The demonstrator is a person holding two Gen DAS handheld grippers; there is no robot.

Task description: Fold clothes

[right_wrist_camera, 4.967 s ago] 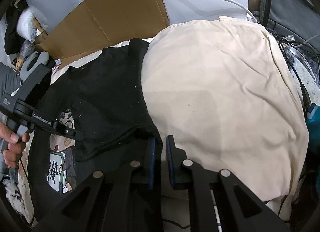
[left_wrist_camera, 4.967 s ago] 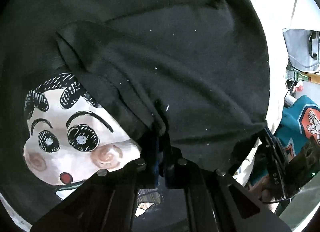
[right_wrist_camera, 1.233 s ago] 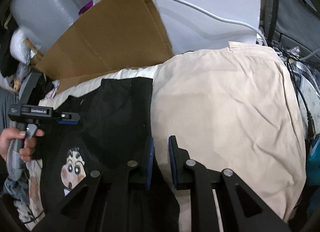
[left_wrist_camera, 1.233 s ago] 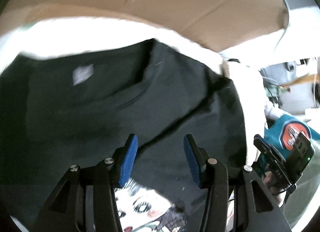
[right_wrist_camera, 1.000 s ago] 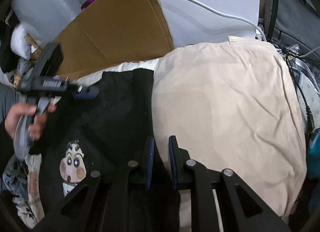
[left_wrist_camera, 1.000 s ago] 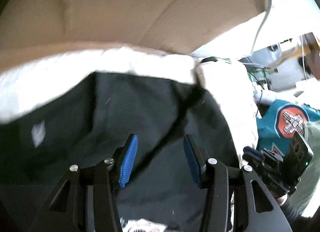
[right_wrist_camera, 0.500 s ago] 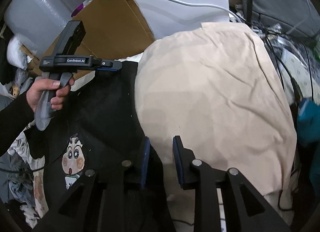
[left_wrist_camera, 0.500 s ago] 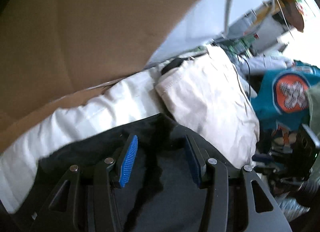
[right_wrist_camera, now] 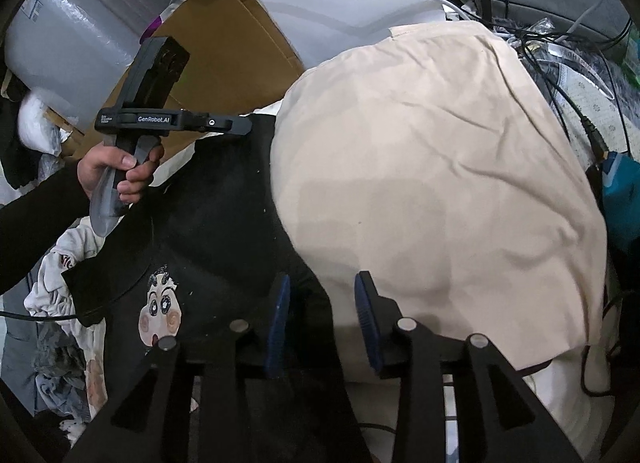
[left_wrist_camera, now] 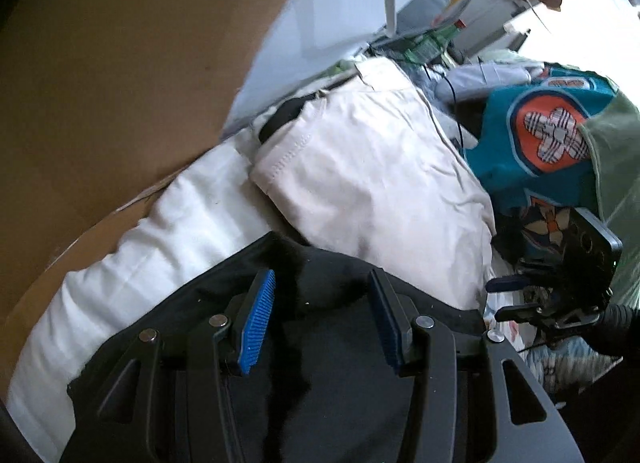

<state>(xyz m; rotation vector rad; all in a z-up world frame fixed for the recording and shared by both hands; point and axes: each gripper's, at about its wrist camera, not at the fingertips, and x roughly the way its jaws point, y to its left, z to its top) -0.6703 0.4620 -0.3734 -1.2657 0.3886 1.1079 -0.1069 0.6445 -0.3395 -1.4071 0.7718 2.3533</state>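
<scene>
A black T-shirt (right_wrist_camera: 224, 215) with a cartoon face print (right_wrist_camera: 162, 307) lies spread on the bedding, its right edge against a cream cloth (right_wrist_camera: 440, 183). My right gripper (right_wrist_camera: 322, 303) hovers over that near right edge. Its jaws are opening, and the black hem lies between the blue pads (right_wrist_camera: 279, 319) without being pressed. My left gripper (left_wrist_camera: 320, 303) stands open above the shirt's (left_wrist_camera: 340, 383) far corner, with nothing pinched. In the right wrist view a hand (right_wrist_camera: 120, 171) holds the left gripper (right_wrist_camera: 240, 125) at that far corner.
Brown cardboard (left_wrist_camera: 100, 83) and a white wall rise behind the white bedding (left_wrist_camera: 180, 239). The cream cloth (left_wrist_camera: 368, 183) fills the right side. A teal garment (left_wrist_camera: 540, 131), cables (right_wrist_camera: 560, 63) and more clothes (right_wrist_camera: 60, 303) lie around the edges.
The left gripper swung over the shirt toward its far right corner and rolled, staying open. The right gripper's pads, close together before, have spread apart at the shirt's edge.
</scene>
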